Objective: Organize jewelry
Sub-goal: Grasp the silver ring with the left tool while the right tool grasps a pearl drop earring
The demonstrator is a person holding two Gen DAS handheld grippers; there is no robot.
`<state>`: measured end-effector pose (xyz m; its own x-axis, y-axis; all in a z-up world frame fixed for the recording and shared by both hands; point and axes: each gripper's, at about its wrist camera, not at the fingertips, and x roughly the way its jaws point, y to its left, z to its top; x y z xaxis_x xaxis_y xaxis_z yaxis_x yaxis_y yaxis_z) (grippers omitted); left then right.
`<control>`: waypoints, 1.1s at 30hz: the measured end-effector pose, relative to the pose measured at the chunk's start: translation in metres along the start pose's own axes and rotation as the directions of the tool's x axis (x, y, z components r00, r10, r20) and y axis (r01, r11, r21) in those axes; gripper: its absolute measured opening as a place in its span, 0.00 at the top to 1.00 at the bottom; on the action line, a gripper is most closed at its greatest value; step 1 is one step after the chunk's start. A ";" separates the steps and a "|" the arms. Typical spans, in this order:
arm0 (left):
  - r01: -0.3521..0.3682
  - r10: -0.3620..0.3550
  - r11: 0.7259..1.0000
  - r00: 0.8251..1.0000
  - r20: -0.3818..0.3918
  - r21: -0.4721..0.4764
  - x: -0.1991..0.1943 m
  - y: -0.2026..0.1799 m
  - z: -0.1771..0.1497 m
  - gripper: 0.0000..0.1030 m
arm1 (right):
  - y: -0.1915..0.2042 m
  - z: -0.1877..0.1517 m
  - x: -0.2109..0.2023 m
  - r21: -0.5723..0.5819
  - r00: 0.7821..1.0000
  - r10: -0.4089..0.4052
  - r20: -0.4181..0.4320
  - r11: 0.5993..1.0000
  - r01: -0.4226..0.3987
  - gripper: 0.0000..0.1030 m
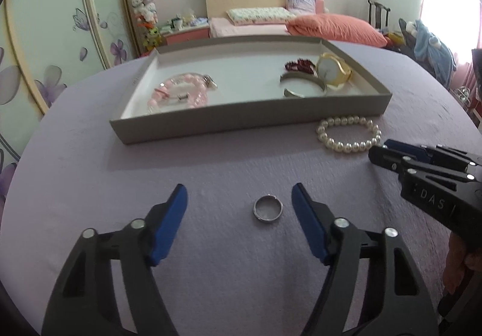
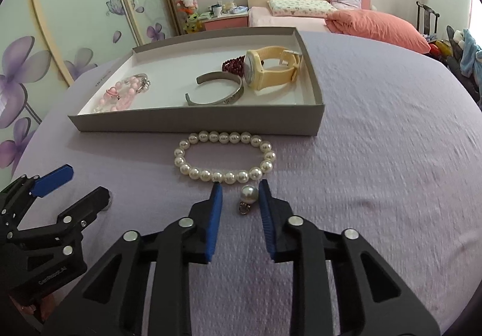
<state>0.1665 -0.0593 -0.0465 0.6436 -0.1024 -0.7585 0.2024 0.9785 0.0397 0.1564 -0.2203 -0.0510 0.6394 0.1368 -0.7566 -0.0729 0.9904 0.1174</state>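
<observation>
Shallow grey cardboard tray (image 2: 192, 125) upper centre already holds four pieces; I see pearl bracelet (image 2: 224, 159), silver ring (image 1: 268, 208) inside wide left tongs (image 1: 239, 200), pearl pendant (image 2: 248, 196) between narrowed, untouching right tongs (image 2: 240, 196), all on lilac worktop

Silver ring (image 1: 267, 208) flat on lilac cloth; pearl pendant (image 2: 248, 195) near pearl bracelet (image 2: 224, 160); far grey tray (image 2: 195, 125) holds watch (image 2: 271, 69), cuff (image 2: 215, 92), pink beads (image 2: 120, 93).
</observation>
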 end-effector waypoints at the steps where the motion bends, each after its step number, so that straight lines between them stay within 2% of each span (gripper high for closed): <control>1: 0.008 -0.008 1.000 1.000 -0.007 0.001 0.001 0.000 0.000 0.36 | 0.001 0.000 0.000 -0.003 1.000 -0.002 0.000 1.000 0.002 0.83; 3: 0.012 -0.012 1.000 1.000 -0.008 -0.001 0.002 0.000 0.000 0.37 | 0.000 0.000 0.000 -0.006 1.000 0.003 -0.002 1.000 -0.003 0.86; 10: 0.029 -0.029 1.000 0.999 -0.013 -0.011 0.001 0.002 -0.001 0.37 | -0.003 -0.002 -0.004 -0.004 1.000 0.013 -0.003 1.000 -0.013 0.86; 14: 0.039 -0.039 0.999 0.999 -0.020 0.002 0.002 0.000 -0.002 0.41 | -0.004 -0.005 -0.007 -0.001 1.000 0.010 -0.003 1.000 -0.010 0.86; 21: 0.050 -0.048 0.998 0.998 -0.044 0.045 0.004 -0.010 -0.006 0.56 | -0.004 -0.004 -0.008 0.010 1.000 0.020 -0.003 1.000 -0.020 0.86; 28: 0.074 -0.071 0.993 0.997 -0.039 0.094 0.003 -0.022 -0.009 0.78 | -0.003 -0.004 -0.008 0.013 1.000 0.023 -0.003 1.000 -0.023 0.86; 33: 0.087 -0.084 0.993 0.996 -0.039 0.076 0.003 -0.019 -0.008 0.79 | -0.005 -0.004 -0.009 0.020 1.000 0.026 -0.001 0.999 -0.026 0.86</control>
<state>0.1593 -0.0764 -0.0548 0.5952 -0.1776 -0.7837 0.3131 0.9494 0.0226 0.1479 -0.2260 -0.0478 0.6365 0.1626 -0.7539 -0.0743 0.9859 0.1499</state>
